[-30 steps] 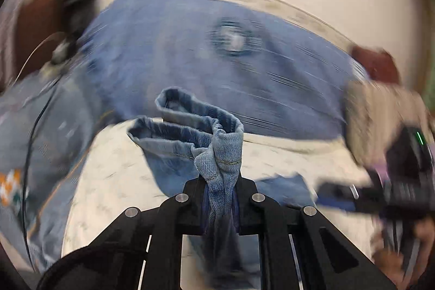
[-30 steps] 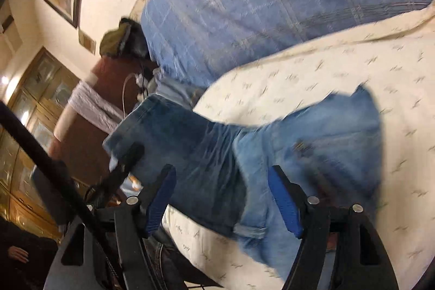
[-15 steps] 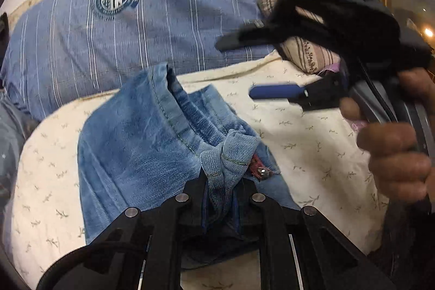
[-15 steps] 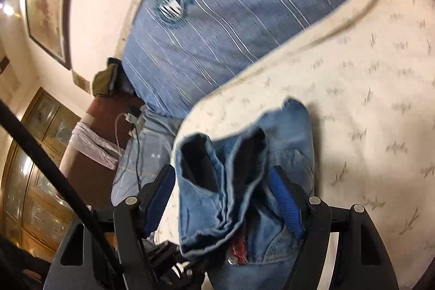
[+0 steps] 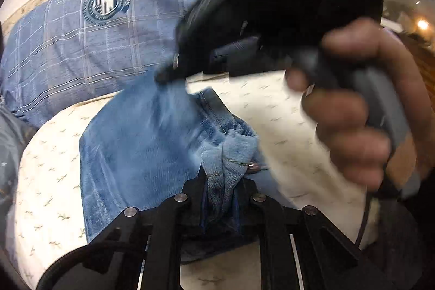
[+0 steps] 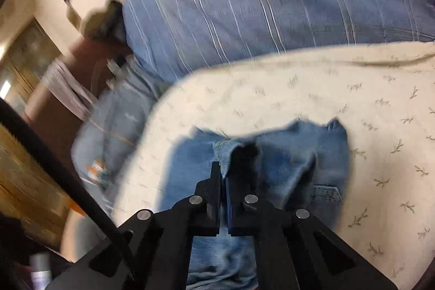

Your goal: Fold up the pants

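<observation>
Pants (image 5: 141, 143): blue denim, lying in a compact bundle on cream printed bed sheet (image 5: 49, 181), just in front of blue striped pillow (image 5: 81, 45). Status: partly folded, judging by doubled layers; top layer lying fairly flat, but near edge w/ button bunched into a wad, hem at far corner sticking up. Left to do, by my reading: release wad, flatten, square up edges, poss. one more fold.

Left gripper (image 5: 221, 181): fingers pinching bunched waistband fabric betw. them, jaws having just eased apart slightly, cloth still betw. them and looking held. Pointing down-forward at shallow angle, low over bundle's near edge.

Right gripper (image 6: 223, 178): fingers having just snapped together, now closed w/ only a thin slit betw. them; tips sitting at a raised denim fold, but whether any cloth is caught — cannot tell, view blurred. In left wrist view it's reaching across from right, tip meeting far corner of pants; person's hand (image 5: 353, 110) wrapped round its grey handle, angled downward. Both views motion-smeared.
</observation>
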`<state>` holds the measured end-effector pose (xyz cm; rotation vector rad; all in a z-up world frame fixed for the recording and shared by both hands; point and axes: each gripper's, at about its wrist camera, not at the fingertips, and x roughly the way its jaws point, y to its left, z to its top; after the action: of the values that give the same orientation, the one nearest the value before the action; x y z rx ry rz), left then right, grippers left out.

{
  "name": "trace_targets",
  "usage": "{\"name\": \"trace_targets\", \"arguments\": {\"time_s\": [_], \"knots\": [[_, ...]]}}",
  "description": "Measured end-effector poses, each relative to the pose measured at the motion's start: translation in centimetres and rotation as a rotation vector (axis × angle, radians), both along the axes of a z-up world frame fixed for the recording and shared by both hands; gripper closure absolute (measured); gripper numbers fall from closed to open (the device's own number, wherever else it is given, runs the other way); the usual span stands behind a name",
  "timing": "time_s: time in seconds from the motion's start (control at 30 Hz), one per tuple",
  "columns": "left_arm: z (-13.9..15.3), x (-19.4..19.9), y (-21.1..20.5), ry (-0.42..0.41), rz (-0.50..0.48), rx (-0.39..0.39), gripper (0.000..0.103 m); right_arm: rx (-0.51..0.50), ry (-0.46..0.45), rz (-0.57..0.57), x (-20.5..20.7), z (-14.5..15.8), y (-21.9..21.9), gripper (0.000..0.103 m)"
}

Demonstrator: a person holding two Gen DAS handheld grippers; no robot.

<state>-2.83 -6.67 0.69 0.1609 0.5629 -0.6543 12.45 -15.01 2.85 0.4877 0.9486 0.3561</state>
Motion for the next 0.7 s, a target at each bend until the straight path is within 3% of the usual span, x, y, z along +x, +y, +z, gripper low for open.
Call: {"name": "trace_targets", "arguments": {"time_s": [0.1, 0.2, 0.27, 0.33, 0.4, 0.43, 0.5, 0.6, 0.7], "knots": [[-0.1, -0.9, -1.1, -0.032, -0.033, 0.030, 0.088, -0.074, -0.037, -0.032, -1.2, 2.0, -0.7, 0.101], [-1.7, -0.6, -2.1, 0.005, -0.043, 0.071, 0.088, -0.222, 0.088, -0.056, -0.2, -2.4, -1.0, 0.101], [-1.8, -0.7, -2.3, 0.004, -0.043, 0.071, 0.088, -0.139, 0.202, -0.079, 0.2, -6.0, -2.0, 0.100], [-1.4, -0.7, -2.1, -0.005, -0.044, 0.059, 0.088, -0.122, 0.146, -0.082, -0.4, -4.2, -2.2, 0.099], [-1.5, -0.3, -2.0, -0.010, -0.036, 0.060, 0.088, -0.117, 0.087, -0.086, -0.9, -2.4, -2.5, 0.087], [-1.6, -0.5, -2.2, -0.010, -0.034, 0.070, 0.088, -0.117, 0.085, -0.097, -1.1, -2.3, -2.7, 0.078], [-1.7, -0.6, -2.3, -0.020, -0.032, 0.083, 0.088, -0.110, 0.108, -0.128, -2.1, -2.3, -3.4, 0.073], [-1.4, -1.0, -2.5, -0.032, -0.030, 0.078, 0.086, 0.005, 0.102, -0.133, -4.6, -2.4, -4.4, 0.055], [-1.6, -0.3, -2.6, -0.035, -0.030, 0.077, 0.086, 0.058, 0.080, -0.120, -5.5, -2.7, -4.2, 0.054]]}}
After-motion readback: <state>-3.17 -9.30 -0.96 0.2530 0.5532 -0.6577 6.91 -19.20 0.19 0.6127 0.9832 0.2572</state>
